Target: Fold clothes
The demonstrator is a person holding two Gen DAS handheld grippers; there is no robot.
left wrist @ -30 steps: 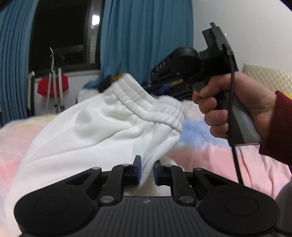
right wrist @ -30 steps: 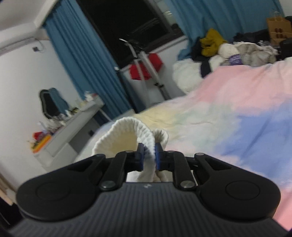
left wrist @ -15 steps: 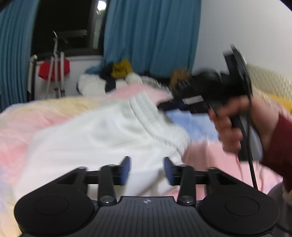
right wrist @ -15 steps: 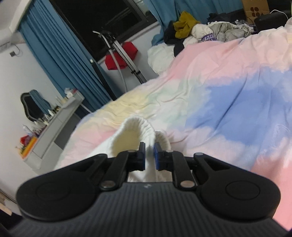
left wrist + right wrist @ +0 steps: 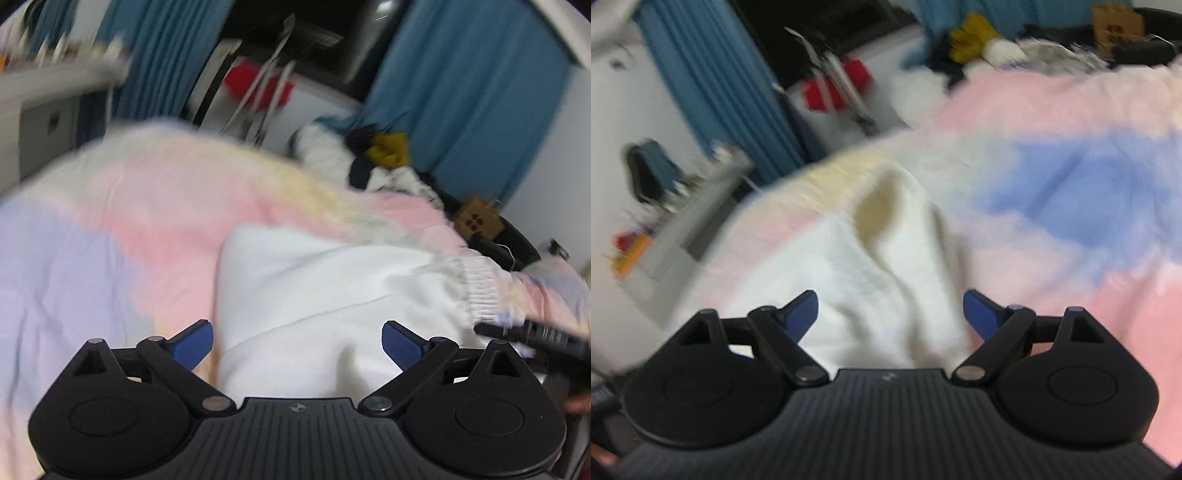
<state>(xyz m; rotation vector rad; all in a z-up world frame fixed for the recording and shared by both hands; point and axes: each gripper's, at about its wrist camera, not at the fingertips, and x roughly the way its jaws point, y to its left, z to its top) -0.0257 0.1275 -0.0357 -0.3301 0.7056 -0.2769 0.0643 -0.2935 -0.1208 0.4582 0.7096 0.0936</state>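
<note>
Both released since a second ago, left hand-held gripper and right hand-held gripper gape over soft, ribbed white garment.

White garment rumpled on bedspread

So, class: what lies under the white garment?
The white garment rests on the pastel bedspread, which shows all around it. Anything between them is covered and cannot be seen.
</note>
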